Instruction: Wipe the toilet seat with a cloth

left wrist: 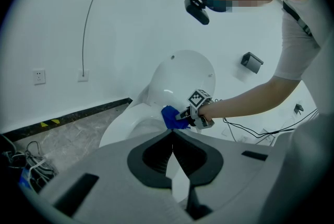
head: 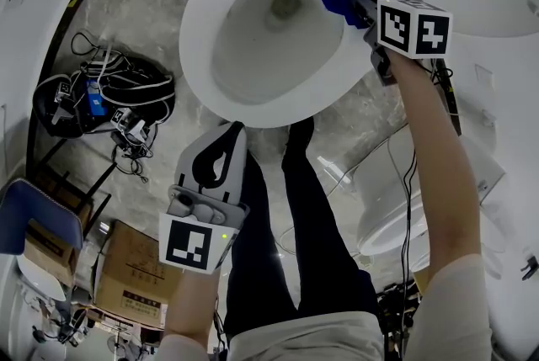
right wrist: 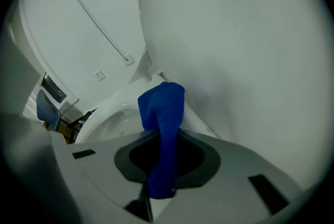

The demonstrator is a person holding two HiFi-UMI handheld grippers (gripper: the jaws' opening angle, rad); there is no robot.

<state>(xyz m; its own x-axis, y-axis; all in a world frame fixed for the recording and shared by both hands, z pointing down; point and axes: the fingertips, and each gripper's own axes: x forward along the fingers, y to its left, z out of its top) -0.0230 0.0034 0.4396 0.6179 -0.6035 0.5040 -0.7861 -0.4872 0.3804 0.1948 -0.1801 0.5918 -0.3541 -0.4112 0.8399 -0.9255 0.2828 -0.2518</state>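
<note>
Blue soft fabric cloth (right wrist: 162,108) is clamped in the right gripper (head: 357,4), whose 2 jaws are closed on its middle, so that 1 bunched end stands out in front of the tips and the other end hangs down behind them. The bunched end is at the back right part of the white oval plastic toilet seat (head: 202,31), just beside the raised white lid (left wrist: 182,77), and it seems to touch the rim there. I judge the cloth as very light and limp: it folds under its own weight, so it will follow the curve of the seat but can also slip out or roll up if it is pressed hard. The hold at the middle looks good, because enough fabric stays in front to wipe. The seat looks hard, smooth and probably slippery. The left gripper (head: 232,132) hangs well apart, low before the bowl, its jaws together on nothing
</note>
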